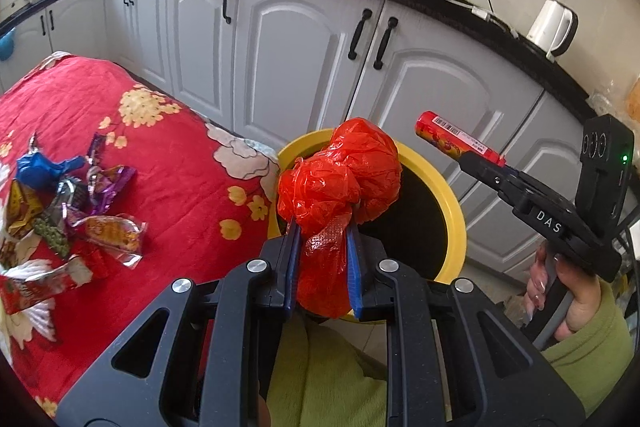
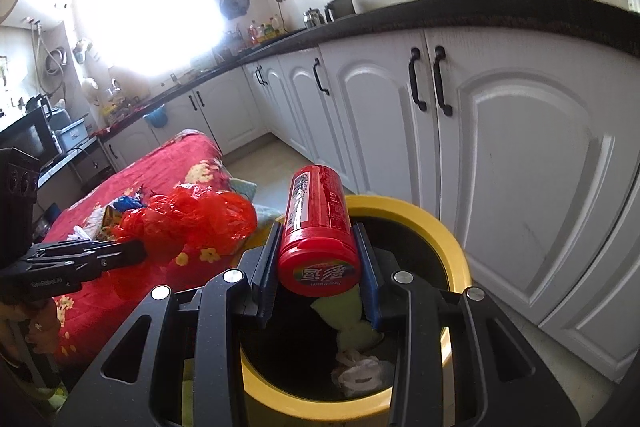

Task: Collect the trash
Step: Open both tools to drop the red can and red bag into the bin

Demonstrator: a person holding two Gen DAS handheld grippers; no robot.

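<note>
1. White cabinets (image 1: 288, 39) fill the back wall under a black counter; a white kettle (image 1: 552, 27) stands at its right end.
2. Red flowered cloth (image 1: 152, 155) covers the surface to my left, seen in both views. Its near corner sits just beside the bin.
3. Yellow bin (image 2: 448, 239), black inside, stands on the floor between the surface and the cabinets. In the right wrist view, crumpled white paper (image 2: 360, 371) and a pale green scrap (image 2: 348, 315) lie at its bottom.
4. My left gripper (image 1: 322, 239): jaws pinching a crumpled red plastic bag (image 1: 340, 171). The bag bulges past the tips and hangs over the bin's near rim, partly over the opening. The same bag (image 2: 192, 223) shows from the right wrist view, close to the bin's left edge.
5. My right gripper (image 2: 318, 255): jaws pressed onto a red tube-shaped container (image 2: 316, 227) with a barcode label, cap end toward the camera. It is held above the bin opening. From the left wrist view the tube (image 1: 456, 139) points away from my right hand (image 1: 560, 291), over the bin's far right side.
6. Loose snack wrappers (image 1: 80, 211) lie in a heap on the cloth, well apart from the bin: a blue one (image 1: 44, 171), purple ones, a yellow-orange packet (image 1: 116, 235).
</note>
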